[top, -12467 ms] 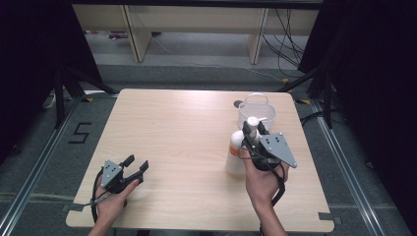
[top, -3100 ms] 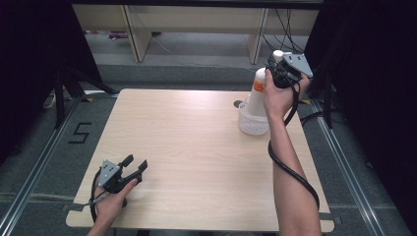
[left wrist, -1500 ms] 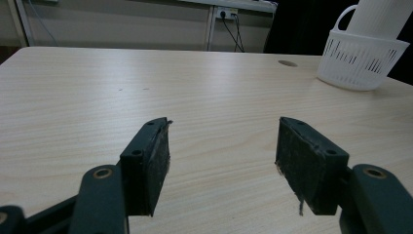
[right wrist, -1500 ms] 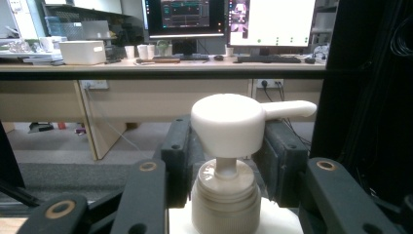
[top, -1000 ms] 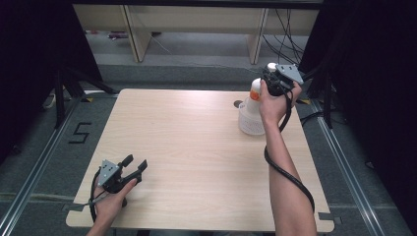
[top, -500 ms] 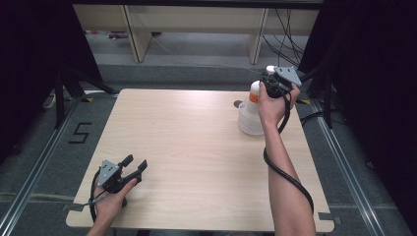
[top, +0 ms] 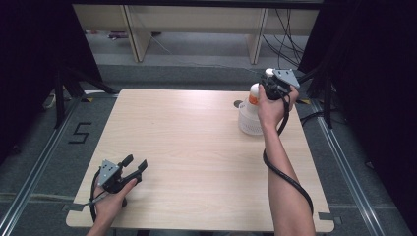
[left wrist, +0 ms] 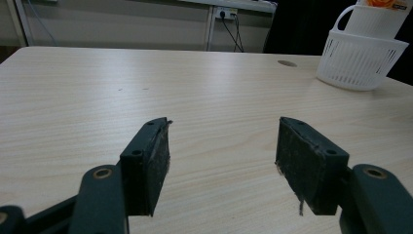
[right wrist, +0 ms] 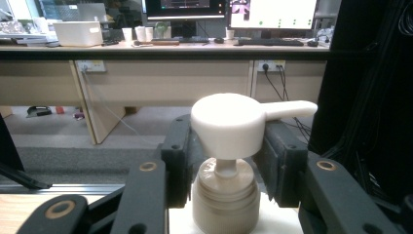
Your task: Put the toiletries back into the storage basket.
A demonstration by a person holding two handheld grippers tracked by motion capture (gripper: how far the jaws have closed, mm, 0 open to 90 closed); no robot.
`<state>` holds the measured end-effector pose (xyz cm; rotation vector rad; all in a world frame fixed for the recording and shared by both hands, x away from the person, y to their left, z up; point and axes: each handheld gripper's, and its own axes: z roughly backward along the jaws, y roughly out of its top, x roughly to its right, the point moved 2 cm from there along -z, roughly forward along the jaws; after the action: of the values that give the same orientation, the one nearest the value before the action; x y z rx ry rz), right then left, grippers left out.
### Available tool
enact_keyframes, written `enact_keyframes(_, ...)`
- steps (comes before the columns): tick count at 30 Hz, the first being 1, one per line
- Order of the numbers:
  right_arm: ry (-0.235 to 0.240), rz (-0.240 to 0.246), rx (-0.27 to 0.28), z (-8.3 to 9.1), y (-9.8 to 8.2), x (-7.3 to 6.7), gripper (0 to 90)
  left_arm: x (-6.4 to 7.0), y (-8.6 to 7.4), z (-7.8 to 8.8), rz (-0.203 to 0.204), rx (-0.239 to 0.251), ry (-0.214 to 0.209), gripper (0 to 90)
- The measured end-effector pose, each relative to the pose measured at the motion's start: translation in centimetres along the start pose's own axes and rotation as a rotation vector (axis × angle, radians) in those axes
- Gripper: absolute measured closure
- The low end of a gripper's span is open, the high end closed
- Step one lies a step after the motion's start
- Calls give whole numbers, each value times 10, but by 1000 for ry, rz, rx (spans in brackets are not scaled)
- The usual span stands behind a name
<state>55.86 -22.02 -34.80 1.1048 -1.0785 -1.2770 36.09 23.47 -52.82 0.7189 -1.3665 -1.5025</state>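
A white pump bottle (top: 253,94) with an orange label hangs upright over a white slatted basket (top: 247,125) at the table's far right. My right gripper (top: 269,87) is shut on the bottle's neck, its pads (right wrist: 181,161) pressing just below the pump head (right wrist: 228,124). In the left gripper view the bottle's (left wrist: 378,19) lower end dips inside the basket's rim (left wrist: 358,58); whether it rests on the bottom I cannot tell. My left gripper (top: 136,162) lies on the table at the front left, open, with nothing between its pads (left wrist: 159,165).
The wooden table (top: 196,147) has a small round hole (top: 238,103) just left of the basket. Desks, shelves and cables stand beyond the far edge, and a floor mark "5" (top: 80,132) lies to the left.
My right gripper lifted the bottle from the table in front of the basket and carried it over the basket. Over the last second it barely moved. The left gripper stayed put.
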Motion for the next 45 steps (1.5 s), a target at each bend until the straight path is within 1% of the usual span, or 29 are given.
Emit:
enact_keyframes(3, 4, -4, -5, 0, -1, 0, 601, 0, 0, 0, 1, -1, 0, 362)
enact_keyframes(4, -3, -10, -4, -1, -2, -1, 602, 0, 0, 0, 1, -1, 0, 362)
enact_keyframes(5, -1, 1, -3, -1, -3, 0, 602, 0, 0, 0, 0, 0, 0, 362)
enact_keyframes(7, 0, 2, -2, -1, -4, 1, 602, 0, 0, 0, 1, 0, 0, 362)
enact_keyframes(8, 2, -10, -13, -1, -4, 0, 602, 0, 0, 0, 1, 0, 0, 362)
enact_keyframes(9, -3, -9, -13, -1, -5, 0, 602, 0, 0, 0, 2, 0, 0, 362)
enact_keyframes(12, 2, 2, -13, -2, -6, 1, 601, 0, 0, 0, -1, -2, 0, 362)
enact_keyframes(13, -2, -10, -13, -1, -7, 0, 602, 0, 0, 0, -1, -3, 1, 362)
enact_keyframes(14, -1, 3, -12, -2, -7, 1, 601, 0, 0, 0, -1, -2, 0, 362)
enact_keyframes(16, -2, -5, -17, -2, -8, 0, 601, 0, 0, 0, -1, -1, 0, 362)
enact_keyframes(17, 0, 4, -20, -2, -8, 1, 602, 0, 0, 0, 0, -1, 0, 362)
enact_keyframes(20, -1, -17, -28, -2, -10, 0, 602, 0, 0, 0, -1, -3, 0, 362)
enact_keyframes(21, 1, 5, -23, -2, -10, 1, 601, 0, 0, 0, -1, -2, 0, 362)
enact_keyframes(22, -2, -5, -22, -2, -11, 0, 601, 0, 0, 0, 1, -1, 0, 362)
enact_keyframes(23, 3, -1, -20, -3, -11, 0, 601, 0, 0, 0, 2, 0, 0, 362)
enact_keyframes(25, 0, -15, -35, -2, -13, -1, 602, 0, 0, 0, 2, -1, 0, 362)
enact_keyframes(27, 2, 2, -32, -4, -15, 1, 601, 0, 0, 0, 0, 0, -1, 362)
enact_keyframes(28, 0, -9, -34, -5, -16, 0, 602, 0, 0, 0, 0, 0, -1, 362)
enact_keyframes(30, 1, 7, -34, -5, -16, 1, 601, 0, 0, 0, 3, 0, 0, 362)
enact_keyframes(31, -1, -3, -37, -5, -16, 0, 601, 0, 0, 0, 3, -1, 0, 362)
enact_keyframes(33, 2, 3, -33, -5, -16, 1, 601, 0, 0, 0, 2, -1, 0, 362)
enact_keyframes(35, 2, -4, -40, -5, -16, 1, 601, 0, 0, 0, 0, -1, 0, 362)
enact_keyframes(36, 2, 0, -35, -5, -17, 1, 601, 0, 0, 0, 2, -1, 0, 362)
enact_keyframes(37, 1, -12, -39, -5, -16, 0, 601, 0, 0, 0, 1, -1, 0, 362)
enact_keyframes(38, 6, -3, -34, -5, -16, 1, 600, 0, 0, 0, 1, 0, -1, 362)
enact_keyframes(45, 11, 0, -31, -6, -17, 2, 595, 0, 0, 0, -7, -4, -5, 362)
